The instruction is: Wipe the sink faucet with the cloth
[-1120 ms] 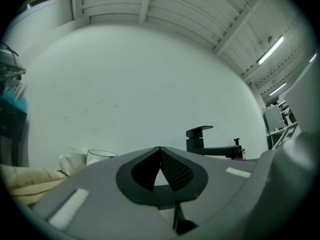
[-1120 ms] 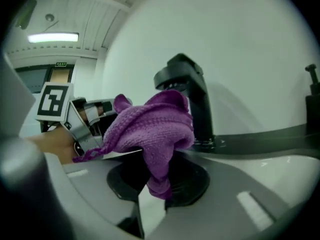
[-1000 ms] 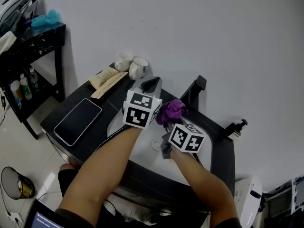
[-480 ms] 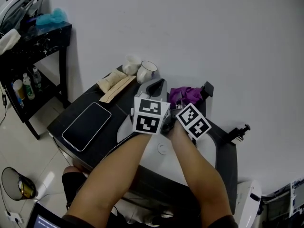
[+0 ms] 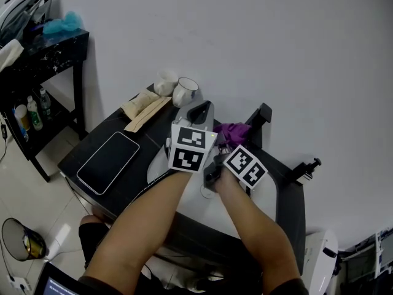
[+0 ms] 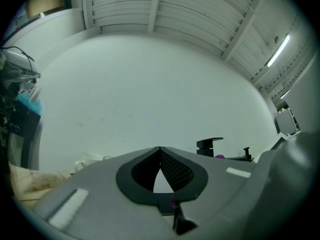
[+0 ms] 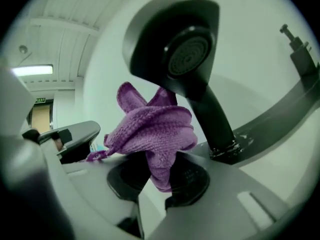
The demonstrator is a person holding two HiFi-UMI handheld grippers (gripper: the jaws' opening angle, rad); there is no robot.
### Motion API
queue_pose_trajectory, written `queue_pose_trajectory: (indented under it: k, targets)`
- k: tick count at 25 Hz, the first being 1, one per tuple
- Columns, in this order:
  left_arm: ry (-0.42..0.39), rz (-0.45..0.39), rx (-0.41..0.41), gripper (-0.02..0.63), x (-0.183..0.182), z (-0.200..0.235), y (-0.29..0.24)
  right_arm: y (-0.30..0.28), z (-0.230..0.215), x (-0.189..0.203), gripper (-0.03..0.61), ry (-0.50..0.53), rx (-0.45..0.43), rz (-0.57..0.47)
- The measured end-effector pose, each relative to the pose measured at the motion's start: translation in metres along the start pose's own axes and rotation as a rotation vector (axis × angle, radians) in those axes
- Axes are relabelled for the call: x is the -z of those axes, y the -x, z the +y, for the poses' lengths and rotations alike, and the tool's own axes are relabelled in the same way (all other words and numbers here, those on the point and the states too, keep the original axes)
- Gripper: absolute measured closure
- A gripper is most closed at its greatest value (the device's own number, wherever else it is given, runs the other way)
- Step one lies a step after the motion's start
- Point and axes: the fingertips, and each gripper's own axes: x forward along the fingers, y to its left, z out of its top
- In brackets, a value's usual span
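Against a bare white wall, a dark table [image 5: 142,141] carries a white sink [image 5: 153,168], and over it the left hand-held gripper [image 6: 160,156] has its jaws closed on nothing. To its right, the right hand-held gripper [image 7: 160,184] pinches a purple knitted cloth [image 7: 152,129] just beside the black faucet [image 7: 185,49] at the table's far edge. The cloth looks soft, light and floppy, so a bunched pinch at its folds should suit it, while the faucet seems rigid.

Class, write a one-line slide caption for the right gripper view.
Right gripper shut on a purple cloth, held beside the neck of the black faucet.
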Motion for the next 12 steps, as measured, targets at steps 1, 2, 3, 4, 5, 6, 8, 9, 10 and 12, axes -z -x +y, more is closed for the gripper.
queue_pose_trajectory:
  k: [1, 2, 3, 4, 5, 6, 8, 9, 10, 12]
  targets:
    - [-0.002, -0.001, -0.001, 0.595, 0.000, 0.000, 0.000, 0.003, 0.004, 0.002, 0.503, 0.007, -0.020, 0.006]
    - [-0.004, -0.001, -0.004, 0.595, 0.000, 0.001, 0.000, 0.007, 0.009, 0.004, 0.503, 0.022, -0.040, 0.014]
    - [-0.005, -0.001, -0.007, 0.595, 0.000, 0.002, 0.000, 0.010, 0.013, 0.005, 0.503, 0.044, -0.058, 0.025]
    - [-0.006, 0.000, -0.011, 0.595, 0.000, 0.004, 0.000, 0.014, 0.017, 0.007, 0.503, 0.068, -0.073, 0.036]
    - [-0.006, 0.001, -0.014, 0.595, 0.000, 0.005, 0.000, 0.018, 0.019, 0.009, 0.503, 0.094, -0.086, 0.049]
    - [-0.006, 0.002, -0.017, 0.595, 0.000, 0.006, 0.000, 0.022, 0.022, 0.009, 0.503, 0.127, -0.099, 0.061]
    - [-0.011, 0.006, -0.017, 0.595, 0.002, 0.007, 0.001, 0.032, 0.029, 0.010, 0.503, 0.242, -0.133, 0.084]
    - [-0.015, 0.009, -0.014, 0.595, 0.003, 0.006, 0.001, 0.038, 0.033, 0.012, 0.503, 0.320, -0.155, 0.098]
    - [-0.019, 0.011, -0.009, 0.595, 0.003, 0.005, 0.000, 0.045, 0.036, 0.014, 0.503, 0.401, -0.178, 0.116]
    - [-0.028, 0.016, 0.004, 0.595, 0.005, 0.001, 0.000, 0.059, 0.038, 0.020, 0.503, 0.550, -0.216, 0.150]
